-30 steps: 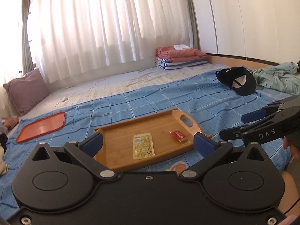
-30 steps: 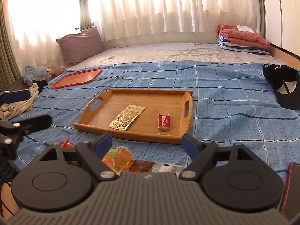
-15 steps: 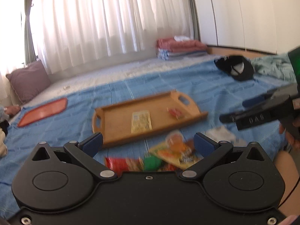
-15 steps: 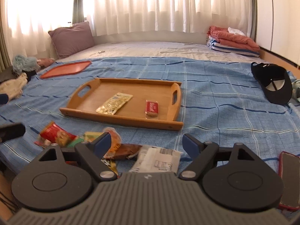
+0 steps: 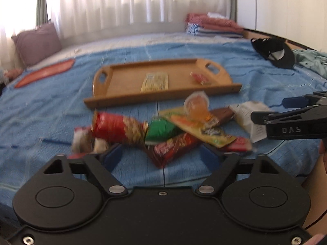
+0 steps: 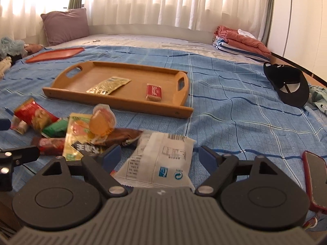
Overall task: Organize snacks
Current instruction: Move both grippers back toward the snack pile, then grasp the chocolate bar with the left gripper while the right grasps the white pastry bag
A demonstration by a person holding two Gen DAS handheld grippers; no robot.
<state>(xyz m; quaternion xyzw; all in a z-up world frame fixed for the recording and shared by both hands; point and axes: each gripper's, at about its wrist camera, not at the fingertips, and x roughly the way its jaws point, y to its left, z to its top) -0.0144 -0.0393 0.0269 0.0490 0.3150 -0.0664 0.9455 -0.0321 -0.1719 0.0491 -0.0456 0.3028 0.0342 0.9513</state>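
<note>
A wooden tray (image 5: 163, 98) (image 6: 114, 102) lies on the blue bedspread and holds a gold packet (image 6: 109, 84) and a red biscuit pack (image 6: 154, 90). In front of it is a snack pile: red bag (image 5: 116, 126), green packet (image 5: 161, 130), jelly cup (image 5: 197, 106), yellow flat packet (image 6: 77, 134) and brown bar (image 6: 122, 134). My left gripper (image 5: 161, 157) hangs low over the pile, its jaws closing around a dark red bar (image 5: 173, 149) without touching it. My right gripper (image 6: 159, 156) is open, with a white packet (image 6: 161, 143) lying between its fingers.
An orange tray (image 6: 55, 54) lies at the far left and a black cap (image 6: 288, 83) at the right. A phone in a red case (image 6: 314, 181) lies by the right gripper. Folded clothes (image 6: 239, 40) and a pillow (image 6: 63, 26) are at the back.
Both grippers have come down toward the bed, so the snack pile now fills the space before their fingers. The left jaws have narrowed.
</note>
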